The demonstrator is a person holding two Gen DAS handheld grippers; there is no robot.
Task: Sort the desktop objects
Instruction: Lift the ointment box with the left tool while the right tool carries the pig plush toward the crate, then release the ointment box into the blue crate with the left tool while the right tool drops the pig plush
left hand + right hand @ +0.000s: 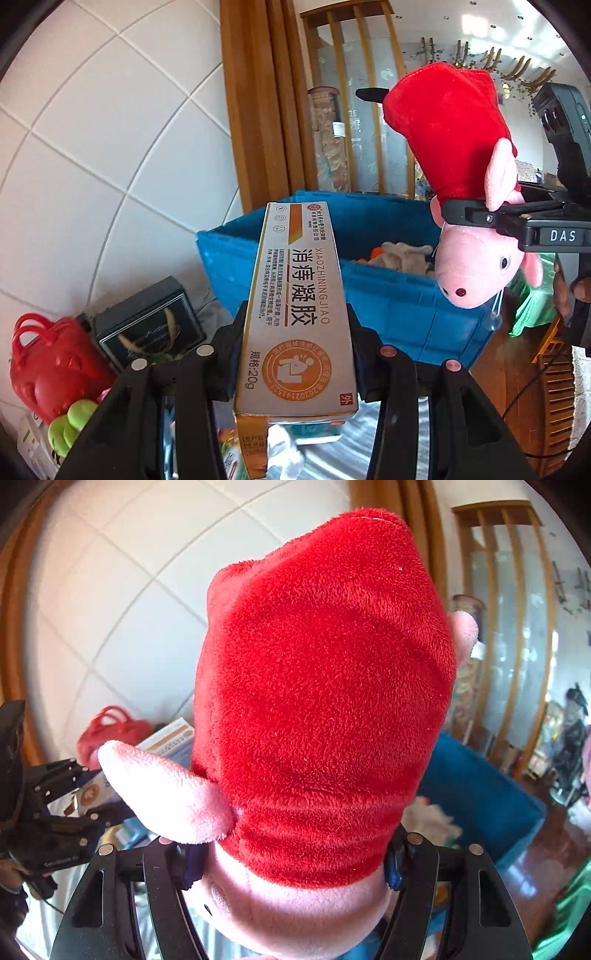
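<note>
A long silver-and-orange medicine carton stands out between the fingers of my left gripper, which is shut on its lower end. In the right wrist view the same carton and left gripper show at the left. My right gripper is shut on a pink plush pig in a red dress, clamped at the neck with the dress pointing away. From the left wrist view the pig hangs head down from the right gripper, above the right side of a blue plastic crate.
The crate holds soft toys. A red plastic basket, a dark box with an antler picture and green pieces lie at the lower left. A white tiled wall and a wooden partition stand behind.
</note>
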